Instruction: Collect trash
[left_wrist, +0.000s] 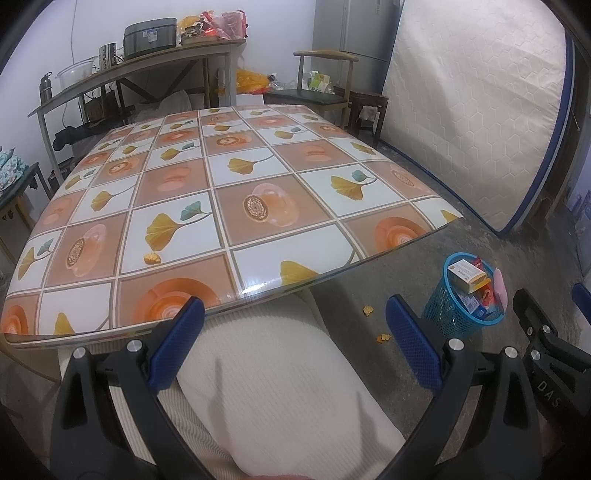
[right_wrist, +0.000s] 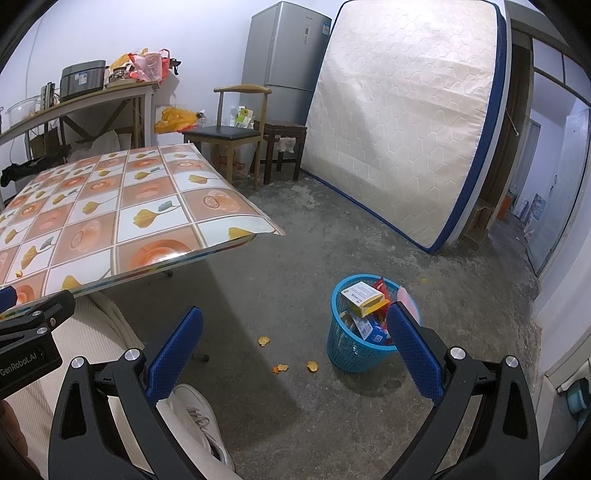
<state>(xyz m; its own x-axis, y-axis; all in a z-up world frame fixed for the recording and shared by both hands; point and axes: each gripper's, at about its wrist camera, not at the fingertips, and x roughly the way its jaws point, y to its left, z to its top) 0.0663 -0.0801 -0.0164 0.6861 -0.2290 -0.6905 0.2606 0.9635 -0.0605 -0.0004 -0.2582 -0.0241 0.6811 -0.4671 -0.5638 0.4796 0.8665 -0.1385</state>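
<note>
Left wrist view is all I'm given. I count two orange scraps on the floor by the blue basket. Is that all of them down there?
Observer: No. The right wrist view shows three orange scraps on the floor, left of the blue basket.
Operator: Is anything lying close to them that I can't see?
Observer: Yes, a white shoe rests on the floor, nearer the camera than the scraps.
Operator: I only see the edge of the other claw. Is it carrying anything?
Observer: No. The right claw is open and empty, above the floor, with the scraps showing between its fingers.
</note>
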